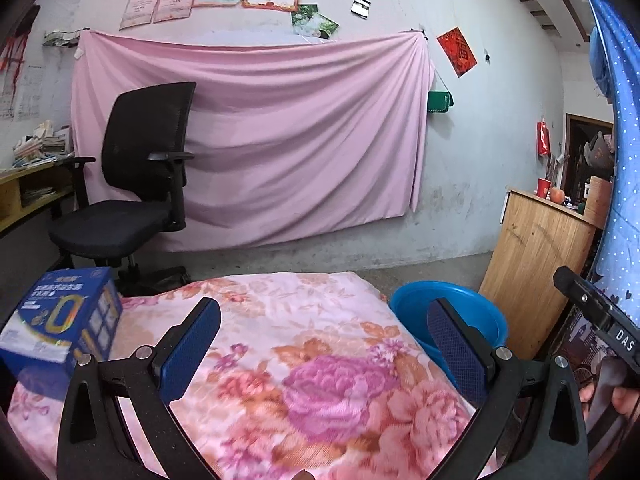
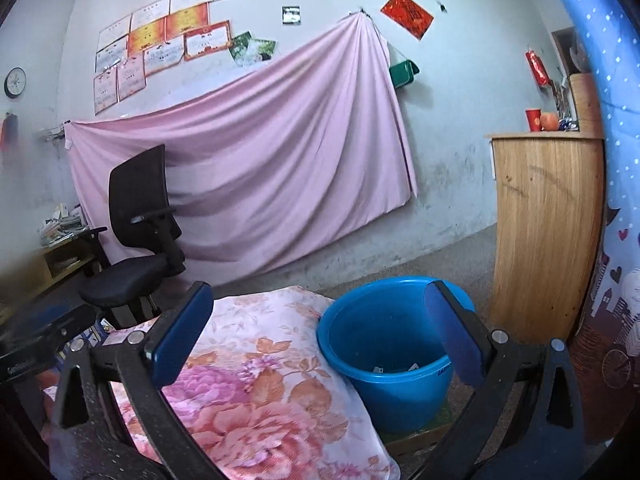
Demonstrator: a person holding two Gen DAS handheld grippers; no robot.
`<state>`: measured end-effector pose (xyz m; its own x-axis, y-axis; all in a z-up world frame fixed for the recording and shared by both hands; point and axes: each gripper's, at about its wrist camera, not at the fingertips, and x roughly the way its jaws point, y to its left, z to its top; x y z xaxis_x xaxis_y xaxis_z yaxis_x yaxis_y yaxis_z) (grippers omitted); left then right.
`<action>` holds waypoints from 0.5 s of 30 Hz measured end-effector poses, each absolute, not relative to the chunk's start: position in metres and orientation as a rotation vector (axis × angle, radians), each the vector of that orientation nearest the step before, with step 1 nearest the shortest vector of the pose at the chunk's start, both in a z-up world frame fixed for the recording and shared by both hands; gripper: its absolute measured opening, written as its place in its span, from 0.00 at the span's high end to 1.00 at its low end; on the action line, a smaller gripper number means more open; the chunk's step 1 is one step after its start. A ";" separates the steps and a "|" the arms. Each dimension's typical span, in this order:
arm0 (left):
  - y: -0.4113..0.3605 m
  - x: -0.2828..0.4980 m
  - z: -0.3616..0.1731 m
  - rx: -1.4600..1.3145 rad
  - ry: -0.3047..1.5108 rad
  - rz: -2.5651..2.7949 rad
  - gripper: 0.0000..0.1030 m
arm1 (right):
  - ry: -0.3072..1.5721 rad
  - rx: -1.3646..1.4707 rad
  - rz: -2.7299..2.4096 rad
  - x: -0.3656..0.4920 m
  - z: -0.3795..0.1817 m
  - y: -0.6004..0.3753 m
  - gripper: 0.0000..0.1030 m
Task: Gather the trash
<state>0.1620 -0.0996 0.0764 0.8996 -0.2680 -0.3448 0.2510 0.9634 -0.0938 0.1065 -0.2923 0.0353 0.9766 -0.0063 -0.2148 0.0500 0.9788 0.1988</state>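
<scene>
Left tongs (image 1: 324, 344) wide open, empty, right tongs (image 2: 320, 336) wide open, empty, above floral blanket (image 1: 320, 360)

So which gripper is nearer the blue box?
Left. The left gripper hovers open with the blue box just left of it; the right gripper, also open, faces the blue bucket.

Both tongs look the same. The left tongs (image 1: 324, 326) have two black arms with a rough, speckled finish, and flat blue pads (image 1: 192, 350) with a tiny grid pattern. Round silver screws (image 1: 142, 353) sit at the joints. The right tongs (image 2: 318, 328) have white letters "DAS" on the black body.
</scene>
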 end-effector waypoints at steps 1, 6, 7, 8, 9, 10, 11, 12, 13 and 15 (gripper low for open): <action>-0.095 0.156 0.077 -0.048 0.358 -0.266 0.02 | 0.209 0.202 -0.026 0.101 0.037 -0.288 0.00; -0.074 0.130 0.077 -0.051 0.338 -0.247 0.02 | 0.188 0.186 -0.018 0.076 0.039 -0.271 0.00; -0.070 0.126 0.076 -0.052 0.337 -0.244 0.02 | 0.185 0.181 -0.018 0.070 0.038 -0.267 0.00; -0.065 0.121 0.074 -0.053 0.336 -0.239 0.02 | 0.182 0.177 -0.015 0.066 0.038 -0.264 0.00; -0.060 0.117 0.074 -0.055 0.335 -0.236 0.02 | 0.179 0.174 -0.011 0.061 0.037 -0.261 0.00; -0.056 0.111 0.072 -0.057 0.334 -0.230 0.02 | 0.175 0.170 -0.006 0.056 0.036 -0.257 0.00; -0.053 0.106 0.069 -0.055 0.331 -0.220 0.02 | 0.169 0.163 -0.001 0.050 0.034 -0.253 0.00; -0.050 0.100 0.067 -0.051 0.330 -0.208 0.02 | 0.166 0.153 0.005 0.046 0.032 -0.249 0.00; -0.046 0.097 0.064 -0.049 0.329 -0.199 0.02 | 0.164 0.144 0.008 0.041 0.030 -0.244 0.00; -0.039 0.090 0.057 -0.052 0.326 -0.175 0.02 | 0.150 0.138 0.013 0.033 0.026 -0.239 0.00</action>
